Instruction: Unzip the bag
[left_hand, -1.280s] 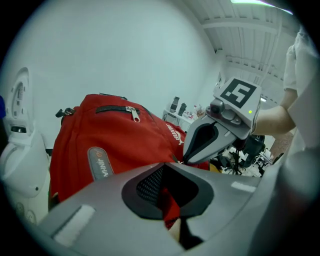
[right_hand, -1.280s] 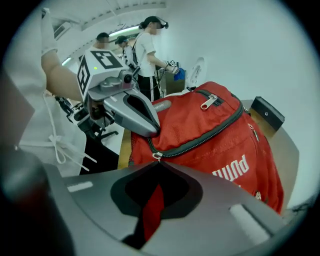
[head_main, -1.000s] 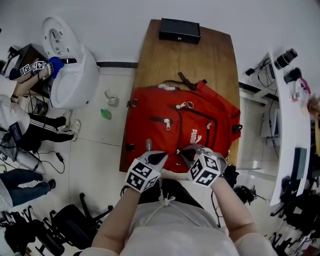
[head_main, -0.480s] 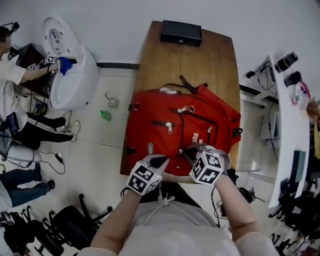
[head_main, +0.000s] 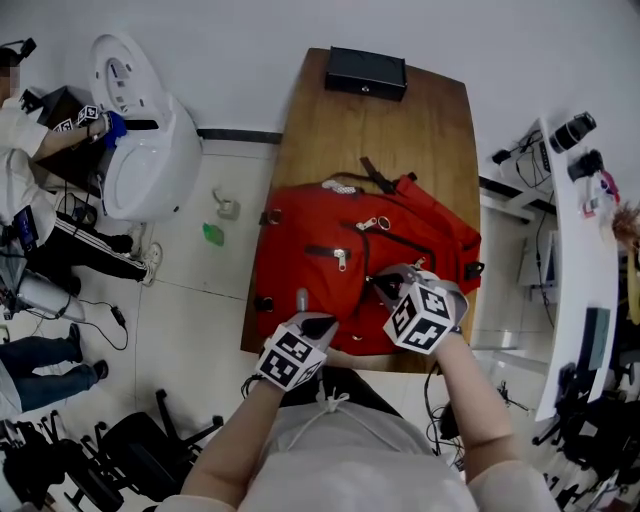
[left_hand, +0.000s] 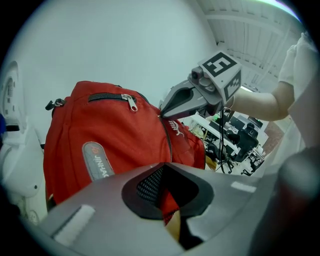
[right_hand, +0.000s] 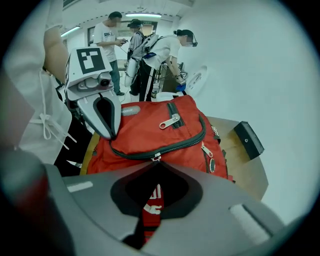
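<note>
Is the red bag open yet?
Not yet. Done: the left gripper is clamped on the bag's near edge, steadying it. In hand: the right gripper pinches the zipper pull. Left: the zipper ahead of it looks closed along its whole curve, so nearly all the pulling remains.

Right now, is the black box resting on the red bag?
No, the black box lies on bare table beyond the bag.

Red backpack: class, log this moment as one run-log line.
backpack flat on table | left gripper shut on backpack's near edge | right gripper shut on zipper pull | zip looks closed
</note>
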